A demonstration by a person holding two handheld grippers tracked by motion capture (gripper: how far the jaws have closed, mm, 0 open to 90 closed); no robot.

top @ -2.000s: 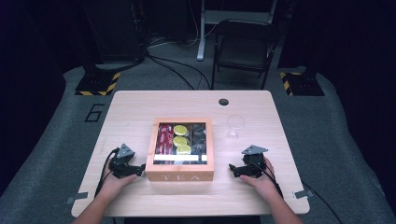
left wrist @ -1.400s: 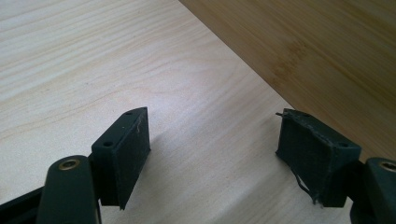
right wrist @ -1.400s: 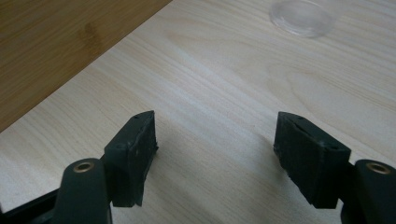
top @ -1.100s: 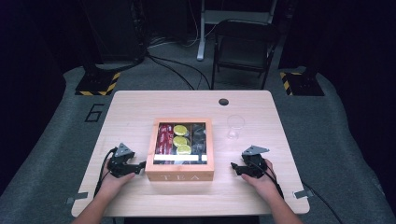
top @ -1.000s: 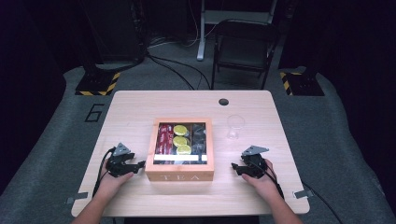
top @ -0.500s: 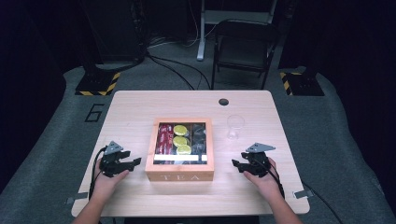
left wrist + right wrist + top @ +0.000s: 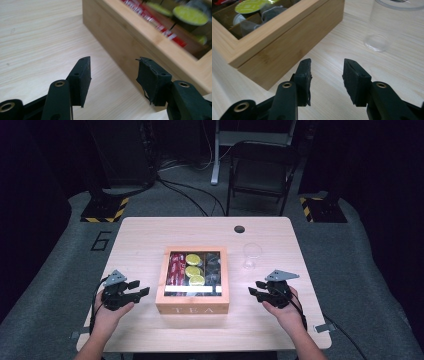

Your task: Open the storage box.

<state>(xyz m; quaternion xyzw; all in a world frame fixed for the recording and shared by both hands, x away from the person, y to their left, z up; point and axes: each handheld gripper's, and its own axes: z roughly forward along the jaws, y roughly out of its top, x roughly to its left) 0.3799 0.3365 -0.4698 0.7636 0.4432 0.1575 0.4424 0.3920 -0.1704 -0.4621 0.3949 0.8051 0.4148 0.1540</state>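
The wooden tea box point(image 7: 193, 279) sits at the middle of the tabletop point(image 7: 145, 235), its windowed lid shut and its front wall, lettered TEA, facing the near edge. Through the window show red packets point(image 7: 176, 268) in the left compartment, yellow-green capsules point(image 7: 194, 269) in the middle one and dark pouches point(image 7: 212, 267) on the right. The left tongs point(image 7: 141, 288) are just left of the box's near left corner, held in the person's left hand point(image 7: 111, 312); in the left gripper view these tongs point(image 7: 113, 75) stand apart with nothing between them, the bare tabletop and the box's side wall point(image 7: 125, 47) beyond the tips, and they have just been closing partway. The right tongs point(image 7: 254, 288) are to the right of the box's near right corner, held in the right hand point(image 7: 285, 312); in the right gripper view they point(image 7: 326, 73) are likewise apart and empty, having just been narrowing, with the box's wooden wall point(image 7: 287, 52) off to their left. A clear plastic cup point(image 7: 251, 255) stands upright on the tabletop to the right of the box, a little farther than the right tongs, and shows in the right gripper view point(image 7: 387, 25) beyond the tips. A small round dark hole point(image 7: 239, 229) lies near the tabletop's far edge. Behind the table a folding chair point(image 7: 262, 172) stands on the grey floor.
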